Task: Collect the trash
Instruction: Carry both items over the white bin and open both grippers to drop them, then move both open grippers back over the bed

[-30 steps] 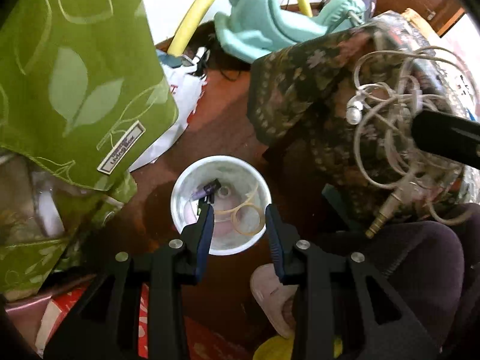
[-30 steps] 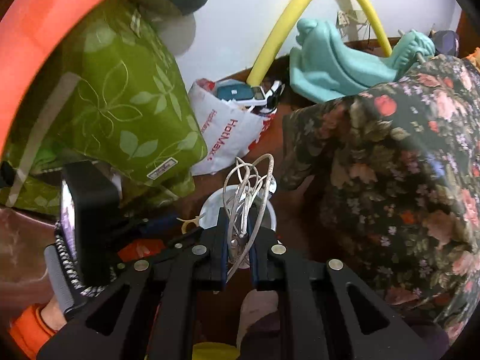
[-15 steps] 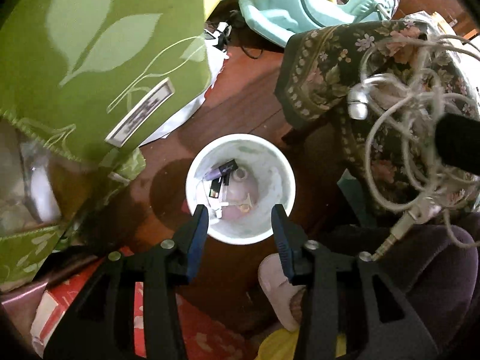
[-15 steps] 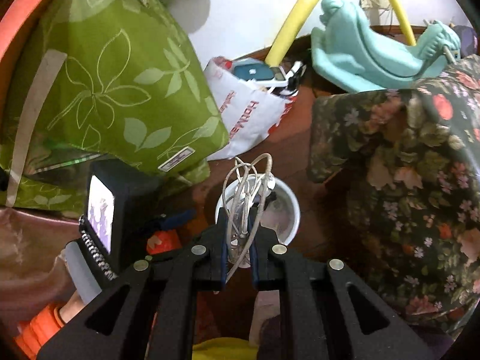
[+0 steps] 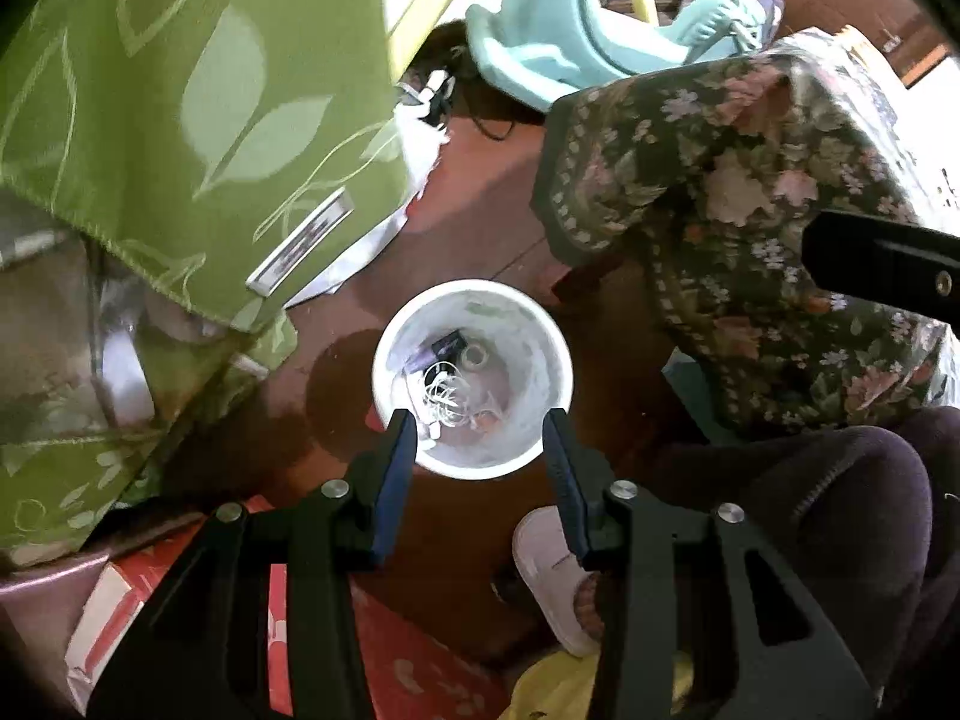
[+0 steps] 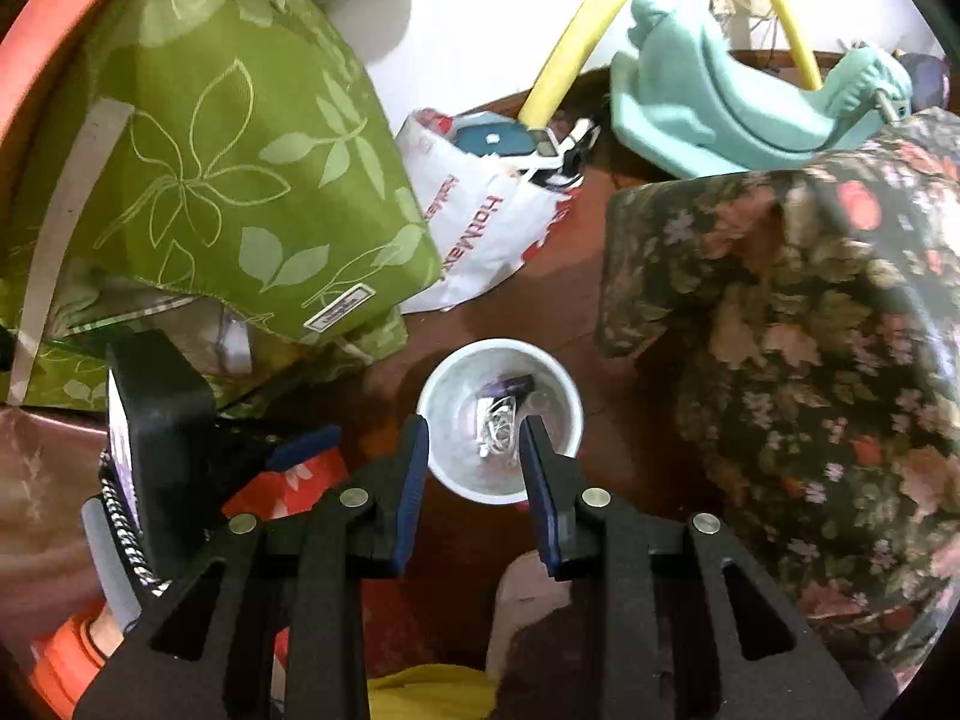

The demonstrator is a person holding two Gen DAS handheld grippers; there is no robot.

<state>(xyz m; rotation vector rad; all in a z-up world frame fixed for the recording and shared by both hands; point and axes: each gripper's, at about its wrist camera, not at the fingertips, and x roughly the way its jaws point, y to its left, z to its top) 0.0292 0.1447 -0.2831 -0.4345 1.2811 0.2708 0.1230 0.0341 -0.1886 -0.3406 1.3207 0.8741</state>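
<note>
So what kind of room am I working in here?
Probably a cluttered living room at home: a reddish wooden floor, floral-covered furniture, a green leaf-print cushion, and a teal rocking toy.

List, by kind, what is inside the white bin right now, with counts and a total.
Inside the white bin:
White tangled cable: 1
Dark purple flat piece: 1
Small round cap-like piece: 1
Total clearly distinguishable: 3. Smaller scraps near the bottom are too blurred to count.
</note>
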